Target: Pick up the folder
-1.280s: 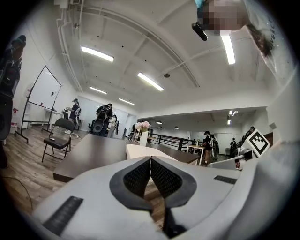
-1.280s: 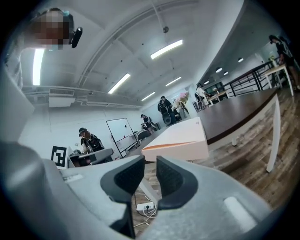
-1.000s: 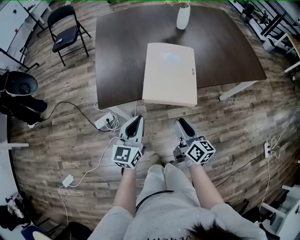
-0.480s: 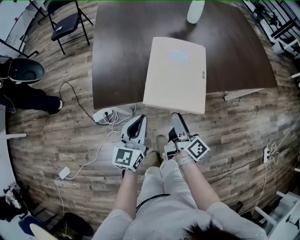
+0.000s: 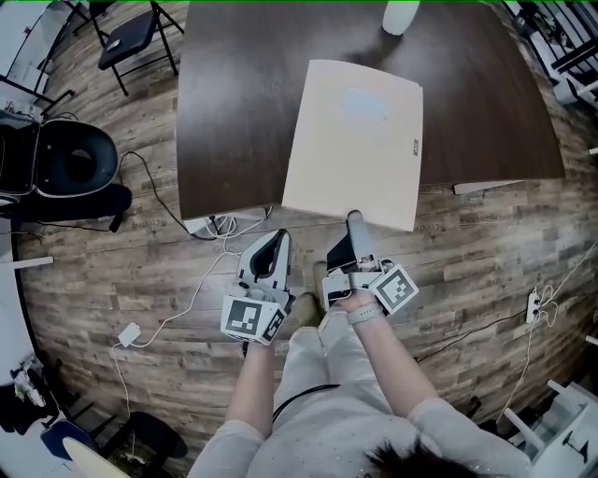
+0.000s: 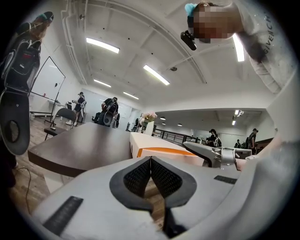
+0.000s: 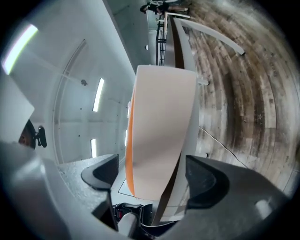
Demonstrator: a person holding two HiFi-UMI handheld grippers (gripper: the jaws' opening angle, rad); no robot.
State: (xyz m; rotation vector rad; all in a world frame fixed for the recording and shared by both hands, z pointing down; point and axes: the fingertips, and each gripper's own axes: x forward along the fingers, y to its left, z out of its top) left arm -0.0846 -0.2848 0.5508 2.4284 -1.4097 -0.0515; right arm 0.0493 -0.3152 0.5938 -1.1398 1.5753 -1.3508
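The beige folder (image 5: 355, 140) lies flat on the dark brown table (image 5: 234, 103) in the upper middle of the head view, slightly askew, with its near edge sticking out past the table's front edge over the wood-plank floor (image 5: 112, 271). The right gripper (image 5: 355, 224) is just below that overhanging edge, rolled onto its side so that one jaw sits above the other. Its jaws have just been opening and now stand wide apart. In the right gripper view the folder's edge, with an orange stripe along it, stands between the two dark pads (image 7: 101, 172), with a gap on each side, so nothing is gripped. The left gripper (image 5: 271, 245) is lower left of it, over the floor and short of the table. Its jaws are clenched together, the ribbed pads meet, and nothing is between them. Each gripper carries a marker cube (image 5: 250, 317) at its rear, close to the person's forearms. A white vase (image 5: 400, 14) stands at the table's far edge near the top of the frame, a black folding chair (image 5: 131, 42) is in the upper left, and a white power strip (image 5: 207, 224) with cables lies on the floor under the table's near left corner.
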